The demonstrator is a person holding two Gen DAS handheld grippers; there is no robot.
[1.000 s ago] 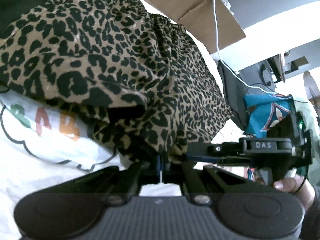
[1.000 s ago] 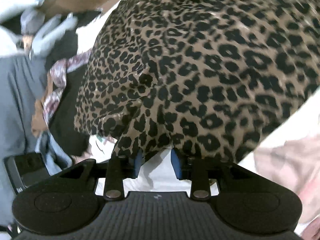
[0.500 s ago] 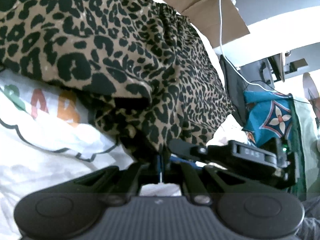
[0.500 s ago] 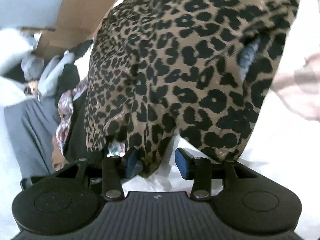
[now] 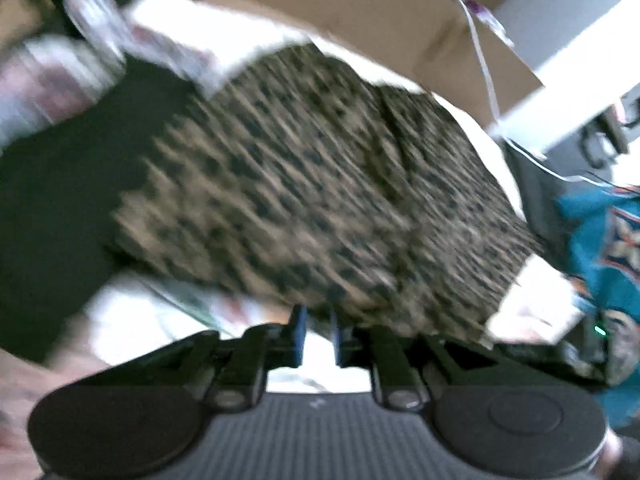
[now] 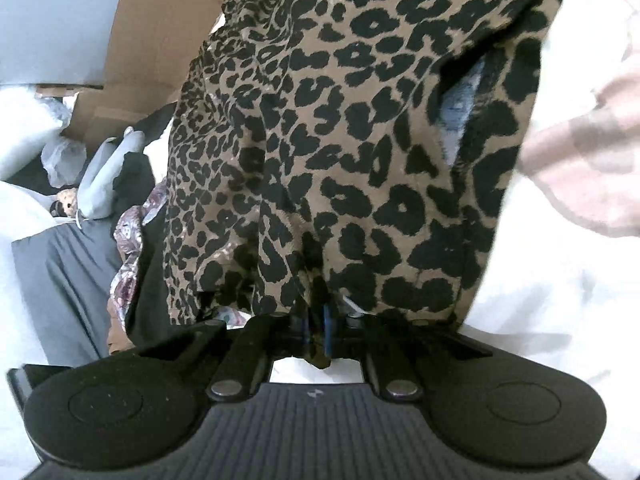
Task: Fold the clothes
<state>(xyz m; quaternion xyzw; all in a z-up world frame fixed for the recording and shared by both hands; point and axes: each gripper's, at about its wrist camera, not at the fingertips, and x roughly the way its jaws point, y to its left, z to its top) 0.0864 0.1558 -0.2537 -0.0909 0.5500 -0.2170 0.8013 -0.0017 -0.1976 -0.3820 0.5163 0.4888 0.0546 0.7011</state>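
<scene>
You had no readable text, label, brand or number in either view; the left wrist picture was too blurred to make out any lettering.

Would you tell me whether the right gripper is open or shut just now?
Shut: the right gripper has just closed, pinching the leopard-print garment hem between its pads.
</scene>
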